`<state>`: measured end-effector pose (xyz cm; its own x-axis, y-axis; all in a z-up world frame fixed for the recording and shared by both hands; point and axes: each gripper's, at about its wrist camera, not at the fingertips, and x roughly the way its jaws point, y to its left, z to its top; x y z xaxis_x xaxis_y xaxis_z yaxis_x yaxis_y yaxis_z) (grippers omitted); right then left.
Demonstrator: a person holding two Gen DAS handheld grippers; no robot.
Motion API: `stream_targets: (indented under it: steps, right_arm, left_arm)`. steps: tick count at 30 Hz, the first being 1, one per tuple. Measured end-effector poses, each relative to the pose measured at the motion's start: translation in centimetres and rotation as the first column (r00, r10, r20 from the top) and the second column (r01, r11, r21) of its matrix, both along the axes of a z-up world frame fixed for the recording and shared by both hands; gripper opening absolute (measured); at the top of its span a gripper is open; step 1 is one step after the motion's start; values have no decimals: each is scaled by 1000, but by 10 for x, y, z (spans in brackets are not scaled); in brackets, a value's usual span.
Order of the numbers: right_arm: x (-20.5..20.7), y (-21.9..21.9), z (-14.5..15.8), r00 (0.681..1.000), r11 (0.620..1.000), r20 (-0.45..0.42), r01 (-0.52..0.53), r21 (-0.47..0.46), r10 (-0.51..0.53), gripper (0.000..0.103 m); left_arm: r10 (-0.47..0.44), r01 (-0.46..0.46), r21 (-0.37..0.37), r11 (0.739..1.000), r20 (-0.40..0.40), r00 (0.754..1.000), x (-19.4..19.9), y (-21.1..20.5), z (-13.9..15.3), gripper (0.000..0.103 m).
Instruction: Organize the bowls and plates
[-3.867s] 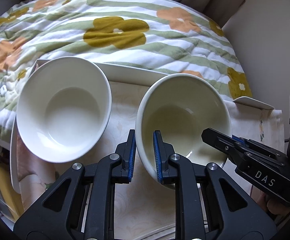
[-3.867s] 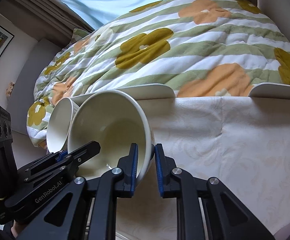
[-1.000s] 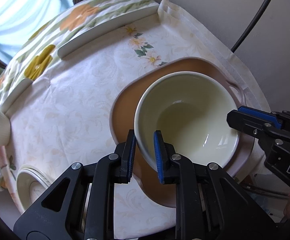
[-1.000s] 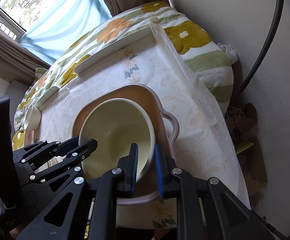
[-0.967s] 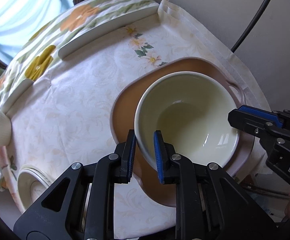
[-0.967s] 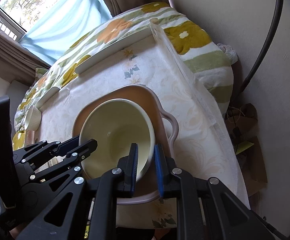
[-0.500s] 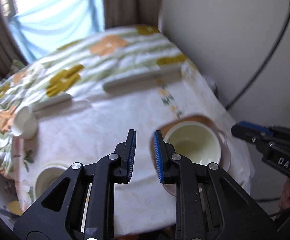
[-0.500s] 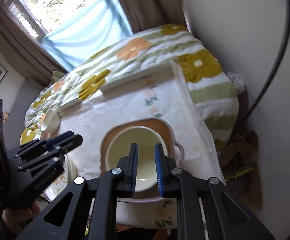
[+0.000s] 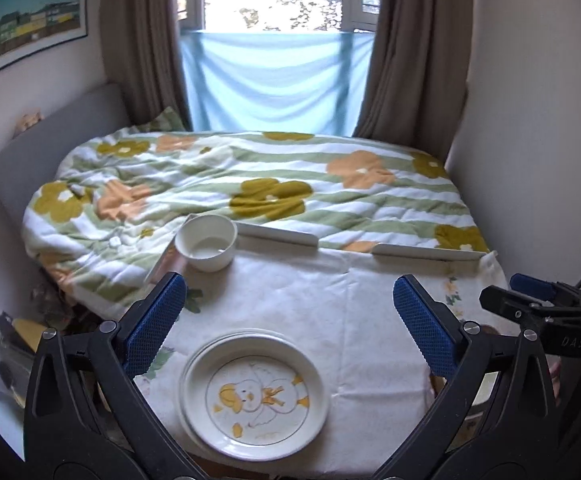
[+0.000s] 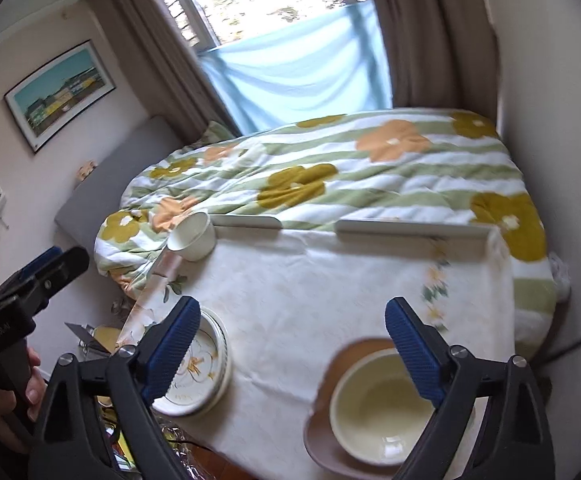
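A cream bowl (image 10: 382,408) sits in a pinkish-brown handled plate (image 10: 322,444) at the near right of the table. A stack of white plates with a duck drawing (image 9: 256,394) (image 10: 200,376) lies near left. A small white bowl (image 9: 206,242) (image 10: 194,236) stands at the far left corner. My left gripper (image 9: 288,322) hangs high above the table, its jaws opening wide with nothing between them. My right gripper (image 10: 292,340) is also raised, jaws opening and empty; the cream bowl lies far below its right finger (image 10: 410,348).
The table wears a white floral cloth (image 9: 330,304) and butts against a bed with a flowered quilt (image 9: 250,184). Two white rails (image 9: 426,254) edge the table's far side. Walls close in on the right; clutter sits on the floor at left (image 9: 18,332).
Both grippers let go of the cream bowl, which stays in the brown plate. Both rose and pulled back from it, rolled level, and their jaws swung wide apart.
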<state>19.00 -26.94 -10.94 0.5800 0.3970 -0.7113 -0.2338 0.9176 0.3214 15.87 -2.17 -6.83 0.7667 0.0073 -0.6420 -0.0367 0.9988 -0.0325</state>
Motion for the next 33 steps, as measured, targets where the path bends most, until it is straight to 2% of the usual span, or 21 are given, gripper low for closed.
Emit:
stream_targets:
  steps: [4, 6, 10, 15, 20, 24, 26, 28, 29, 33]
  right_arm:
    - [31, 33, 11, 997, 997, 20, -78, -1, 78, 92]
    - [51, 55, 15, 996, 996, 26, -79, -45, 81, 92]
    - [93, 94, 11, 991, 991, -10, -131, -24, 131, 92]
    - [144, 141, -31, 974, 983, -138, -175, 47, 180, 92]
    - [193, 196, -75, 954, 979, -223, -192, 62, 201, 92]
    - [226, 227, -115, 938, 984, -299, -166, 64, 178, 92]
    - [235, 236, -134, 925, 983, -334, -169, 68, 182, 81]
    - [243, 248, -153, 914, 984, -365, -171, 56, 180, 71]
    - [246, 252, -160, 910, 984, -375, -169, 62, 179, 67]
    - [253, 266, -181, 895, 983, -407, -159, 89, 181, 55]
  left_arm:
    - [87, -89, -61, 994, -40, 995, 10, 50, -5, 103]
    - [114, -123, -127, 984, -73, 991, 22, 80, -12, 103]
    - [164, -187, -201, 961, -128, 978, 54, 126, -33, 103]
    - [171, -227, -277, 934, -212, 962, 103, 169, -73, 103]
    - [152, -252, -325, 911, -303, 941, 161, 201, -128, 99]
    - [127, -262, -333, 906, -376, 918, 205, 215, -173, 84]
    - [111, -263, -340, 903, -407, 907, 222, 220, -191, 77]
    - [95, -262, -347, 901, -430, 898, 233, 223, -207, 64]
    - [84, -257, -350, 901, -441, 894, 238, 224, -215, 62]
    - [59, -247, -355, 902, -465, 883, 251, 230, -234, 46]
